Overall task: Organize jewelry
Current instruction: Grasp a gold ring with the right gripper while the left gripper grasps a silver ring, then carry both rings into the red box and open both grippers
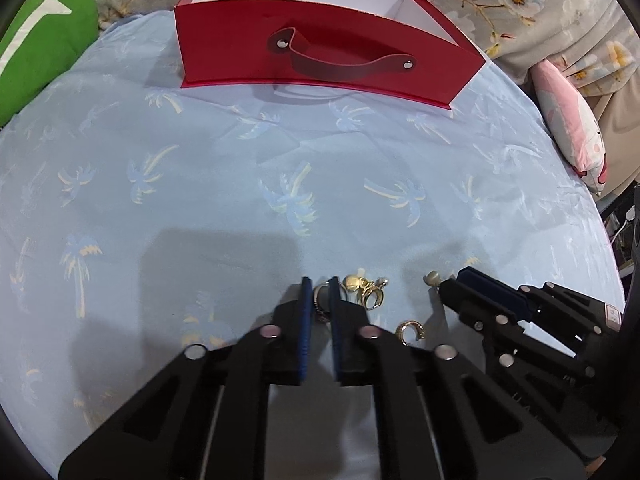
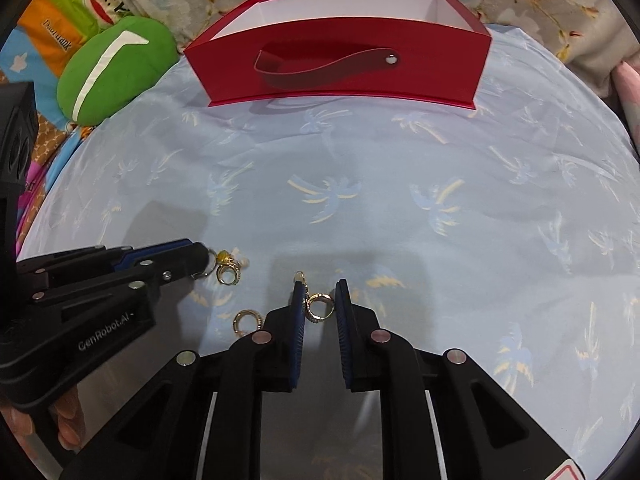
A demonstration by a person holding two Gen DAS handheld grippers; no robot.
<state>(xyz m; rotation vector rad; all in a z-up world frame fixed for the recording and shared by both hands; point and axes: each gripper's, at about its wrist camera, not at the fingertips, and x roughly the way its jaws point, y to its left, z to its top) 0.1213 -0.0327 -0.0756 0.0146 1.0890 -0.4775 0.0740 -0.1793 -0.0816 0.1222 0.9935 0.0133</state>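
A red box (image 1: 320, 56) with a strap handle and white inside stands at the far side of the blue palm-print cloth; it also shows in the right wrist view (image 2: 340, 64). My left gripper (image 1: 319, 292) has its jaws narrowly apart around a silver ring (image 1: 320, 300). Gold rings and a gold charm (image 1: 366, 290) lie just right of it, a gold hoop (image 1: 410, 330) nearer. My right gripper (image 2: 319, 296) is open around a gold ring (image 2: 320, 306) on the cloth. Another gold hoop (image 2: 246, 320) and rings (image 2: 228, 270) lie to its left.
A green cushion (image 1: 44, 44) lies at the far left, a pink cushion (image 1: 572, 120) at the right. Floral fabric (image 1: 520, 8) lies behind the box. The blue cloth (image 1: 240, 180) stretches between the jewelry and the box.
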